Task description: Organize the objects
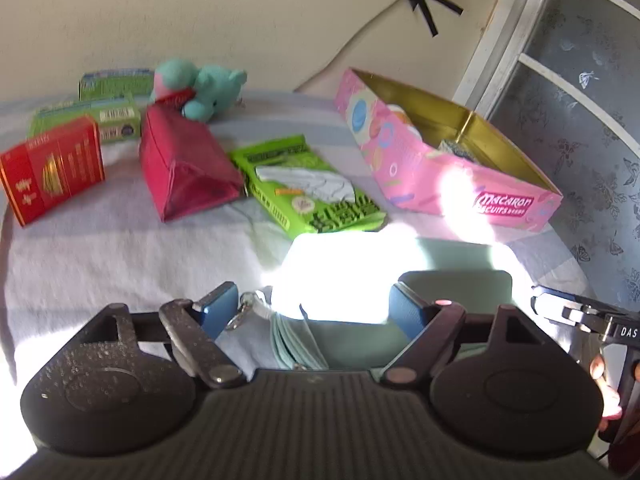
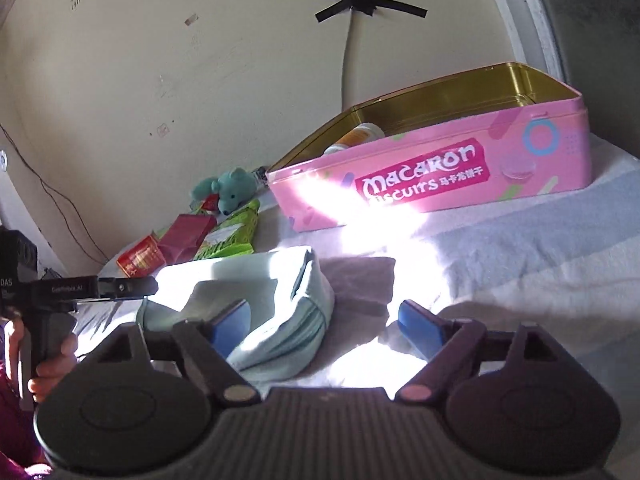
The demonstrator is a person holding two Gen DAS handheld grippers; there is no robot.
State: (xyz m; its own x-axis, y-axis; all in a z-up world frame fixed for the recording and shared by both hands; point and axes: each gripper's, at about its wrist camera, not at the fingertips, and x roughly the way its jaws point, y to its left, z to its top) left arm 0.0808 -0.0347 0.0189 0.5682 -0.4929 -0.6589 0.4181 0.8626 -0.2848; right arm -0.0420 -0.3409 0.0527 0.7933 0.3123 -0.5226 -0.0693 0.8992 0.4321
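Pale mint fabric zip pouch (image 2: 256, 312) lying flat on the white cloth-covered table (image 1: 100, 248), between both sets of tongs.

From the left: the left gripper (image 1: 316, 304) stands released, straddling the pouch without pressing it. The pouch's long axis seems to run away towards the green packet (image 1: 308, 184). The right gripper (image 2: 324, 324) is released too, its left pad beside the pouch's near edge. The open pink macaron biscuit tin (image 2: 432, 176) sits beyond on the right; the left gripper looks better placed.

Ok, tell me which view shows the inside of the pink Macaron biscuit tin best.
The right wrist view: the pink Macaron biscuit tin faces it broadside, its gold interior open. The left wrist view shows it end-on, partly glared.
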